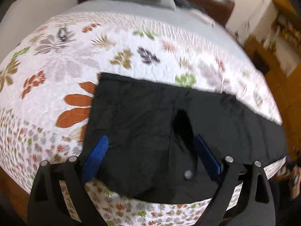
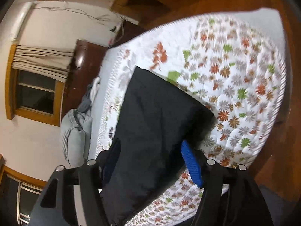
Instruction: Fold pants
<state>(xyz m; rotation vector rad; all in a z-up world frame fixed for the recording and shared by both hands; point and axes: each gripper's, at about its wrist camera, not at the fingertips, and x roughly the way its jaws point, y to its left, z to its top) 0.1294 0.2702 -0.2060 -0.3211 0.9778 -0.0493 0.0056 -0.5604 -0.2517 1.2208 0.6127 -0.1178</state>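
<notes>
Black fabric pants [image 1: 150, 124], lying flat and lengthwise on the white quilted bedspread with a floral print [image 1: 56, 71], seen from both wrist cameras with motion blur. The left gripper [image 1: 152, 146] is spread wide, its blue ribbed fingers [image 1: 97, 154] either side of the near edge of the cloth and gripping nothing; a small pale button-like dot shows just beside its right-hand finger. The right gripper [image 2: 150, 154] is likewise wide apart, its fingers [image 2: 191, 162] straddling a squared end of the pants, nothing pinched. The garment appears already halved, leg upon leg, so the step in hand is judged to be seizing one end for a crosswise fold. Done well, each gripper descends on a corner, takes all layers together, and both lift evenly so the edges meet squarely without dragging the bedspread.
</notes>
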